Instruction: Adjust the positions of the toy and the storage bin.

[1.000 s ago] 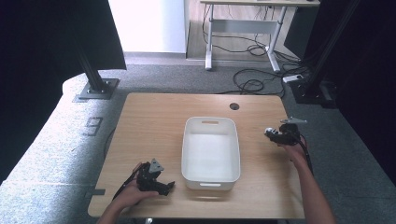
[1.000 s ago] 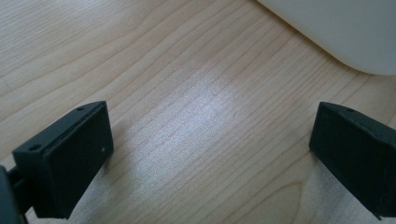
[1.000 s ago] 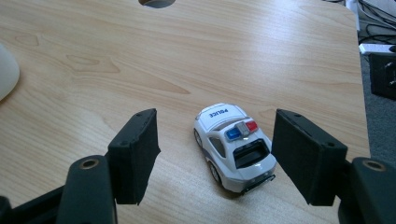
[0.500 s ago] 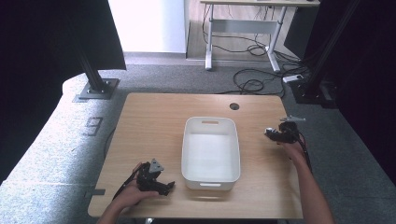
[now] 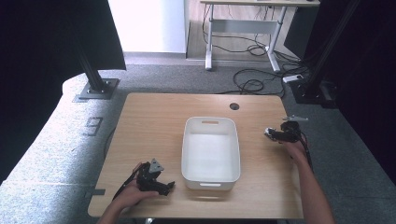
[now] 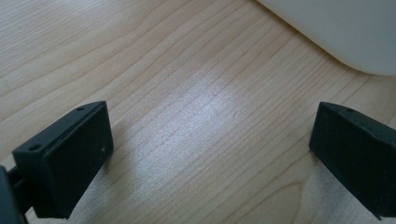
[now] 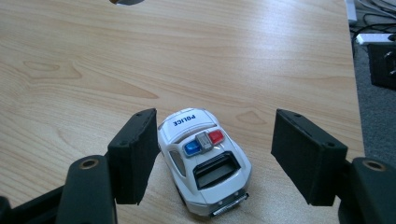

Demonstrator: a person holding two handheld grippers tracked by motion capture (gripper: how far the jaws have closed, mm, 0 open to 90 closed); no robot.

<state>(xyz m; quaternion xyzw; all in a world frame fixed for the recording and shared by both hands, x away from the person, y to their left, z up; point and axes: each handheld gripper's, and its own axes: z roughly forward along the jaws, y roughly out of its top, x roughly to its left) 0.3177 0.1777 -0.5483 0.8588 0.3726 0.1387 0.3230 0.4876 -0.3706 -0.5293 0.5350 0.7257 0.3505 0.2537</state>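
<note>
Wooden table (image 5: 154,121) carries a white bin (image 5: 210,149) at its centre, with a toy police car (image 7: 203,161) standing on the bare wood near the right edge. Right gripper (image 7: 215,156) straddles the car with jaws spread; the left pad lies just beside the car body and the right pad stands apart. Left gripper (image 6: 210,149) rests low over bare wood near the bin's front left corner, jaws released and holding nothing.
</note>
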